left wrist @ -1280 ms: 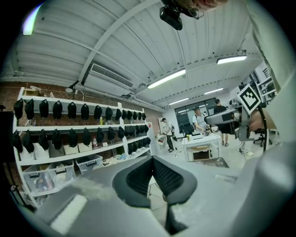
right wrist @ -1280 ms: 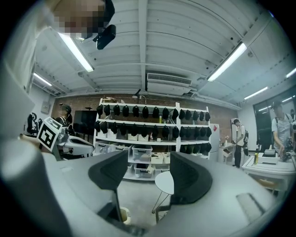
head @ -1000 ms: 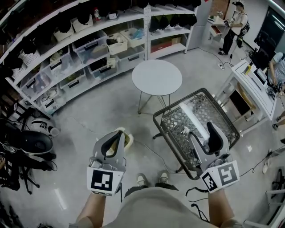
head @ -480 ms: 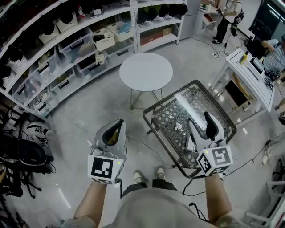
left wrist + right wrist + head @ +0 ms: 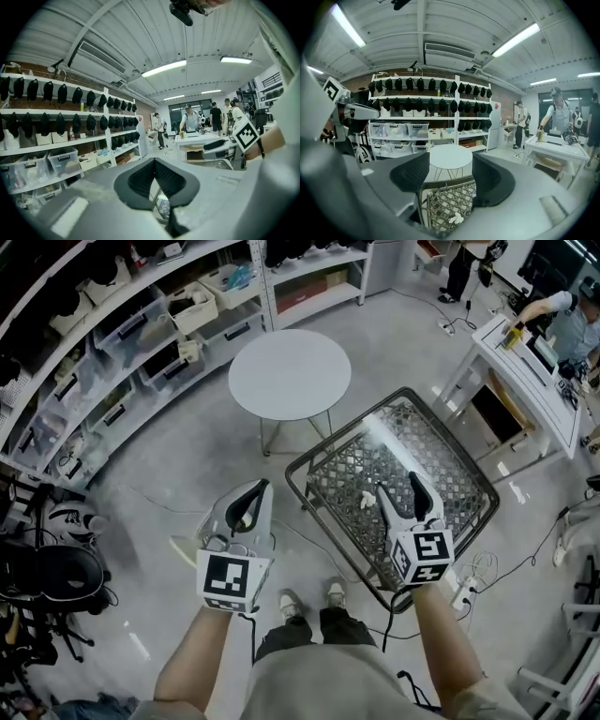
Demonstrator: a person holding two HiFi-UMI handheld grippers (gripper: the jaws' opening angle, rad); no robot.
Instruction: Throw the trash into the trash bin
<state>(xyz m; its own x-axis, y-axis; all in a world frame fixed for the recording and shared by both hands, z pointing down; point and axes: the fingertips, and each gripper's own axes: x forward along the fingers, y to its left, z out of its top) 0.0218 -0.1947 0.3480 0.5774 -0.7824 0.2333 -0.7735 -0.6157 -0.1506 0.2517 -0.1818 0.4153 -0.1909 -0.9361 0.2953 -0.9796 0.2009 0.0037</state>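
Head view gives me the right tool (image 5: 397, 491) with its jaws wide apart and empty over the wire-mesh counter (image 5: 450, 460), the crumpled white trash (image 5: 367, 500) lying on the mesh just left of it, while the left tool (image 5: 264, 486) hangs closed on nothing above the floor (image 5: 169, 474).

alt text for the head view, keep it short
Open right tongs hover over a wire-mesh table holding a small white crumpled scrap; the left tongs hang above the floor. A round white table stands beyond.
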